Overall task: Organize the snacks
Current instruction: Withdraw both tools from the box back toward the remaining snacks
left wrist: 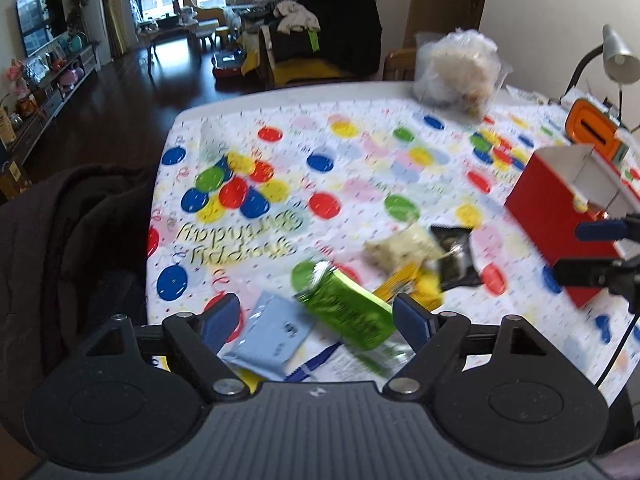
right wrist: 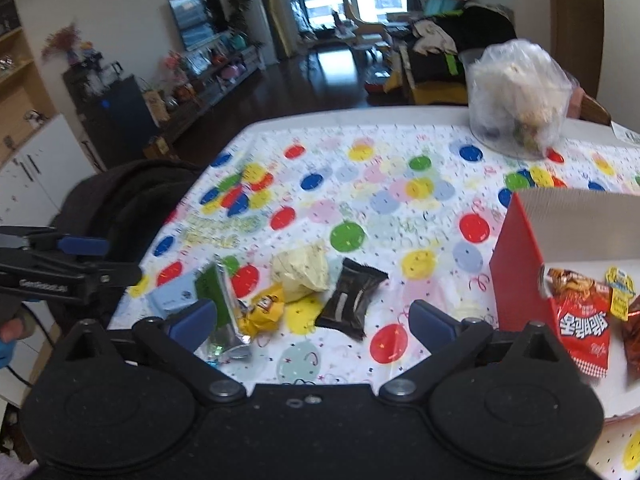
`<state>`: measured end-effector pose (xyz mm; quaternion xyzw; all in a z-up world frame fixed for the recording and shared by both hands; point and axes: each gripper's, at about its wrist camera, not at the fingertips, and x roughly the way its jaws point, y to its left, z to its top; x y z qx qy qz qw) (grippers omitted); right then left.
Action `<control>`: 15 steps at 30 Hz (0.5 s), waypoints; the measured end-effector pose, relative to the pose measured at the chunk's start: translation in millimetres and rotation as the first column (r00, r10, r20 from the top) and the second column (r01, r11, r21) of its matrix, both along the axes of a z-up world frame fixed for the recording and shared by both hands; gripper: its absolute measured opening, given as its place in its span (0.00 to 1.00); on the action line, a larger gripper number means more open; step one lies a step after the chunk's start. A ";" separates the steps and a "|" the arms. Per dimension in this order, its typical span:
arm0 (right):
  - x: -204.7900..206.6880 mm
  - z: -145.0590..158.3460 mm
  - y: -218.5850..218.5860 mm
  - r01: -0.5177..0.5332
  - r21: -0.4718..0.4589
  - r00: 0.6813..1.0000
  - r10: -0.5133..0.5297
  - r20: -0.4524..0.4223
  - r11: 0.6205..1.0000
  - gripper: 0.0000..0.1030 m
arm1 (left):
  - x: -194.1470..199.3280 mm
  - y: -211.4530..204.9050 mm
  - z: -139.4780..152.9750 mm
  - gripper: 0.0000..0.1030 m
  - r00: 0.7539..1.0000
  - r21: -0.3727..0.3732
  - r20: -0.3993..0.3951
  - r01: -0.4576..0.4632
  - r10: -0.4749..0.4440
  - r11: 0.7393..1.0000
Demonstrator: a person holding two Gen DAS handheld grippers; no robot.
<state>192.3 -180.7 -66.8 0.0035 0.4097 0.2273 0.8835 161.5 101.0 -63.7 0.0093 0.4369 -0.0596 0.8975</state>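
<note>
Two sets of jaws wide, empty. Green packet (left wrist: 348,312) lies between left gripper (left wrist: 316,316) tips, long axis slanting lower right; right gripper (right wrist: 312,316) farther.

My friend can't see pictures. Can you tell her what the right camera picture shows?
Open, empty tongs hover over loose snacks on a balloon-print tablecloth: a black packet, a pale yellow one, a yellow wrapper. At right, a red box holds a red snack bag.
</note>
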 end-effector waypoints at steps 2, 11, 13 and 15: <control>4.4 -7.1 7.1 0.005 -0.021 1.000 -0.005 -0.010 1.000 1.00 | 4.2 7.8 -9.1 0.81 1.000 0.002 -0.020 0.018 -0.018 1.000; 24.2 -41.9 32.4 -0.002 -0.136 0.999 -0.005 -0.052 0.991 0.97 | 22.6 20.3 -53.0 0.81 0.990 0.058 -0.113 0.095 -0.088 0.994; 29.5 -49.1 34.9 0.009 -0.157 0.998 -0.018 -0.055 0.988 0.96 | 29.6 25.9 -63.8 0.81 0.986 0.064 -0.141 0.098 -0.088 0.993; 35.3 -55.8 37.1 0.026 -0.176 0.998 -0.036 -0.058 0.984 0.96 | 36.2 31.4 -73.2 0.81 0.982 0.063 -0.167 0.095 -0.084 0.993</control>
